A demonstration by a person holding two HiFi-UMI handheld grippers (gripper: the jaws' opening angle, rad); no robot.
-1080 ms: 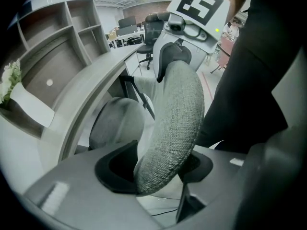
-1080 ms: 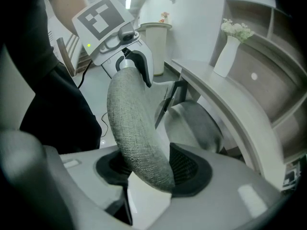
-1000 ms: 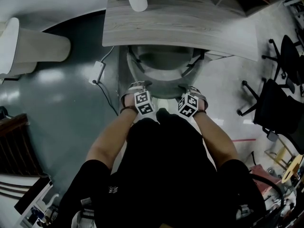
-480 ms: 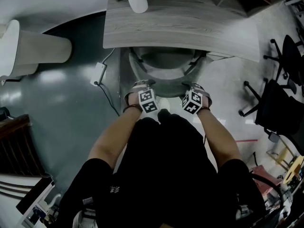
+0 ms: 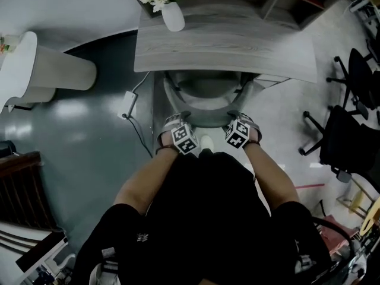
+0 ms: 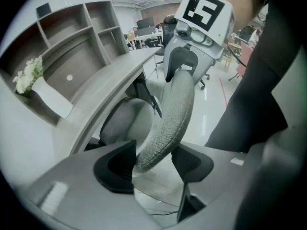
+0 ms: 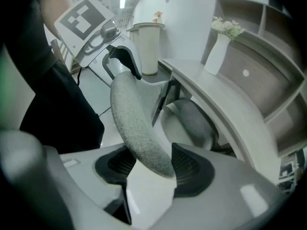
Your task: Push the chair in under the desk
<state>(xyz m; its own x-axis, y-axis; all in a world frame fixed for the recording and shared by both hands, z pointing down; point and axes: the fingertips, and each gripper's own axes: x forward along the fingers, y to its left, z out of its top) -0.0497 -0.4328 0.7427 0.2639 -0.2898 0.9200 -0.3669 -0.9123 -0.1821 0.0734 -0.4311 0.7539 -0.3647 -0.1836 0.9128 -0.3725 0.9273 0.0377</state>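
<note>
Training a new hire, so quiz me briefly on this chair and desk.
1. True or false: the white vase of flowers stands on the grey wood-grain desk.
2. What lies between the jaws of the left gripper and right gripper? A cable; B grey fabric curved chair backrest; C desk leg.
3. Where is the chair's seat?
Key: 1 true. 2 B; both grippers' jaws are opening. 3 Partly under the desk.

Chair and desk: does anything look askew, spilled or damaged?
Nothing stands out. The chair sits straight, mostly under the desk. Its backrest runs between the opening jaws of the left gripper and the right gripper. The vase stands upright on the desk, and nothing is spilled.
</note>
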